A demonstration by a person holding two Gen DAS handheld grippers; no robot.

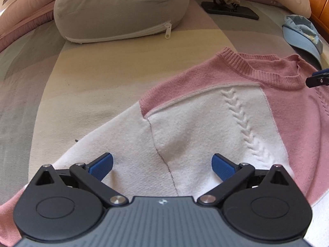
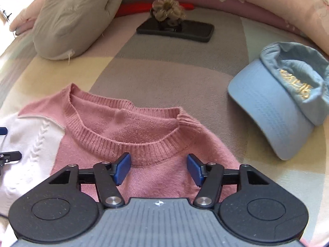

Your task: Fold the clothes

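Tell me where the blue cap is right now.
In the right wrist view the blue cap lies on the striped bedcover, right of the pink sweater and nearer than the black phone.

I'm in a bedroom at home. I'm working over a bed (image 2: 164, 78) with a striped cover, a grey zipped pillow (image 1: 115, 8) and pink bolsters (image 2: 257, 2) along its edge. A phone (image 2: 176, 29), a fabric flower hair clip (image 2: 167, 10) and a blue cap (image 2: 277, 103) lie about on it.
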